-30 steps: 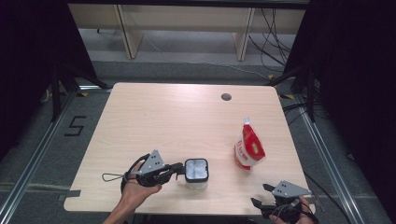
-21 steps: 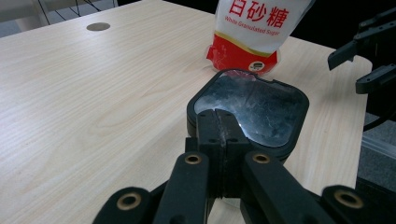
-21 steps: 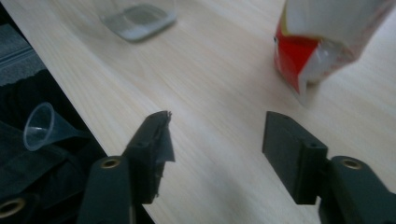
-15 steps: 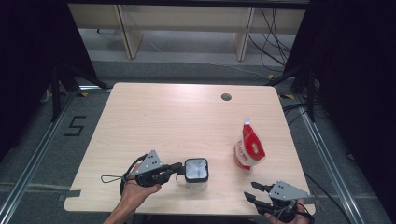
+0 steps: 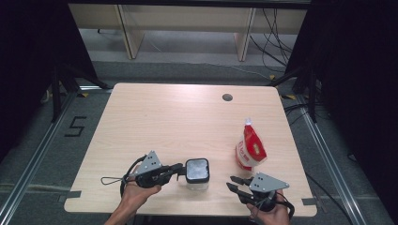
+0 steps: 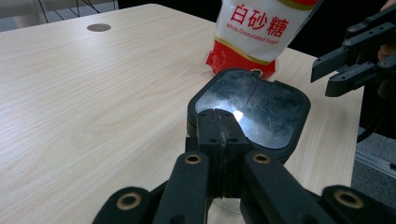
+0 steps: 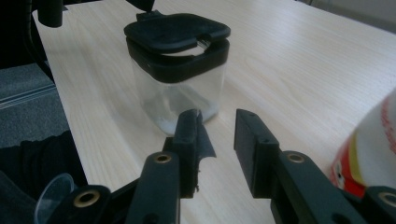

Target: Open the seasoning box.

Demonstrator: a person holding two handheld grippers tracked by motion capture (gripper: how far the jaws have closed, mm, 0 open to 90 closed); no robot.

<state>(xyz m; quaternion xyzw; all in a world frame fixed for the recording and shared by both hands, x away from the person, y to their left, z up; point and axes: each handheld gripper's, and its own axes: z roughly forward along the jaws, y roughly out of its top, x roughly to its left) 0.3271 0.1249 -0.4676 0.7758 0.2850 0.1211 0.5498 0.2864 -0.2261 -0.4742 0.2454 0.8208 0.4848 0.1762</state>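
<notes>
Here, in the high view, the left gripper (image 5: 179,168) lies near the table's (image 5: 169,117) near edge with its jaws brought together against the left rim of the jar's black lid (image 5: 197,170), which sits on a clear square jar (image 5: 197,183) standing near the middle of the near edge. To the right, the right gripper (image 5: 236,183) points left toward the jar with its jaws a little apart and nothing between them; they have just been closing. The sugar bag (image 5: 251,149) stands upright just beyond it, on the right side of the table. In the left gripper view, the left gripper (image 6: 218,126) has its two black jaws pressed flat together, their tips overlapping the near rim of the lid (image 6: 261,112); whether they pinch a tab there cannot be told. The bag (image 6: 261,32) rises just behind, and the right gripper (image 6: 329,70) shows at the far right. In the right gripper view, the right gripper (image 7: 217,123) holds a narrow empty gap, its tips short of the jar (image 7: 180,95), whose lid (image 7: 175,32) sits slightly tilted.
</notes>
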